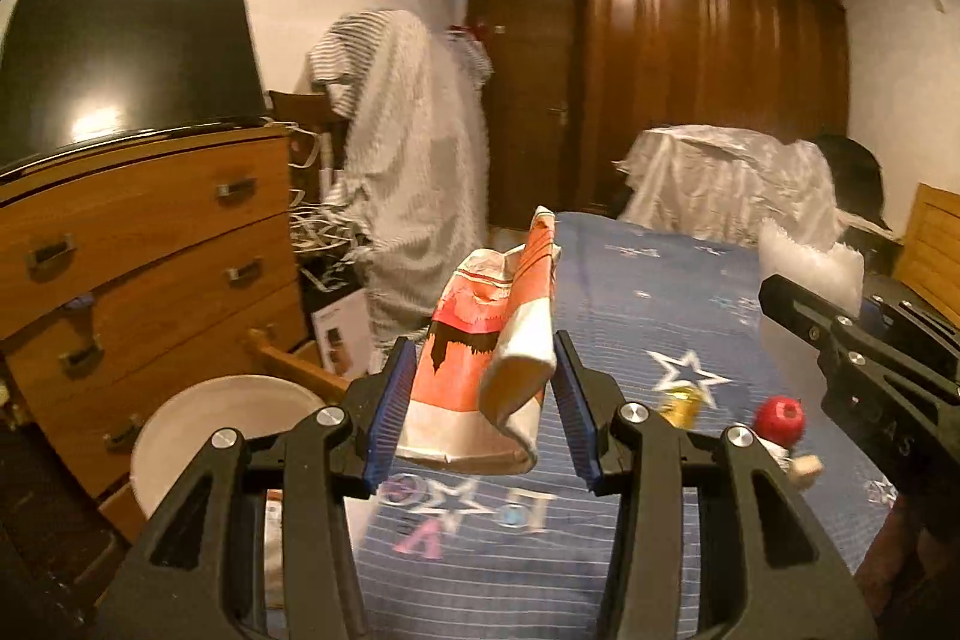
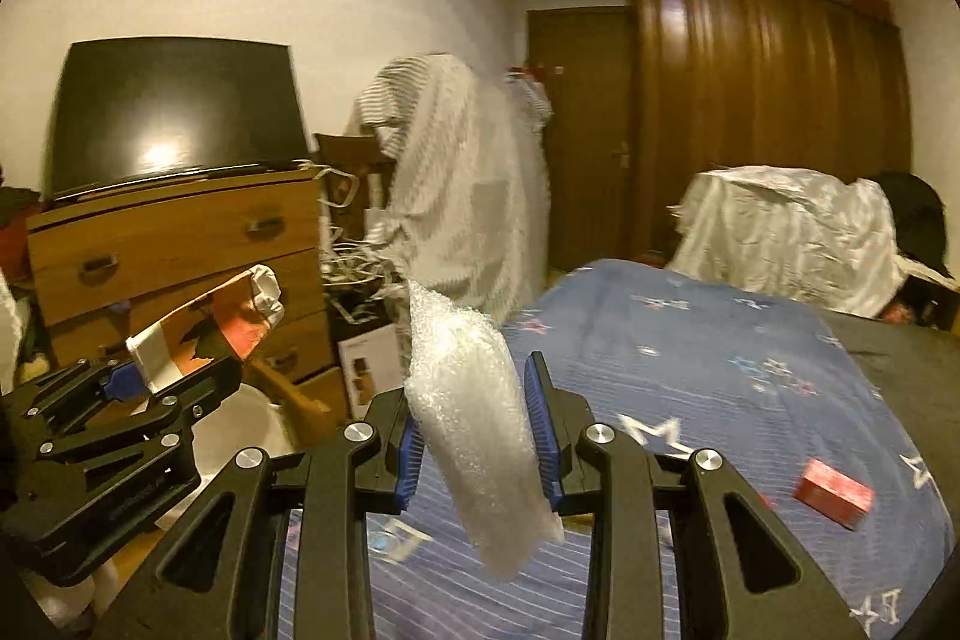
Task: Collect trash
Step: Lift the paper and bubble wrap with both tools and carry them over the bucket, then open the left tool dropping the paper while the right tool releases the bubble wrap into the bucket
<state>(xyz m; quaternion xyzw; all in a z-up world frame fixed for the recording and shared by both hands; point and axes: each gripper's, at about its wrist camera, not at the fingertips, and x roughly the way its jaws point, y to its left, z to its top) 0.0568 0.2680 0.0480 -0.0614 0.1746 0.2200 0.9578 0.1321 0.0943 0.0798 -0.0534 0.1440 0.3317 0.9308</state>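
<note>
The left gripper [image 1: 480,400] is closed on a crumpled orange-and-white paper bag [image 1: 492,340], its blue pads pressing the bag from both sides, so the bag hangs in the air above the near edge of the bed [image 1: 660,292]. The right gripper [image 2: 477,436] is clamped tight on a wad of bubble wrap [image 2: 474,400], which sticks up above the pads and droops below them over the blue star-printed bedspread. From the left wrist view the right gripper shows at the right edge with the wrap poking up behind it; from the right wrist view the left gripper sits low on the left with the bag jutting out of it. Below and left of the left gripper stands a white bin [image 1: 228,430] on the floor, beside a wooden chest of drawers [image 1: 150,250] with a dark screen [image 1: 126,64] on top. On the bed lie a small red box [image 2: 834,490] and a red ball [image 1: 779,415] (the things next to the ball are too blurred to name). A dark wardrobe [image 1: 708,58] fills the far wall.
</note>
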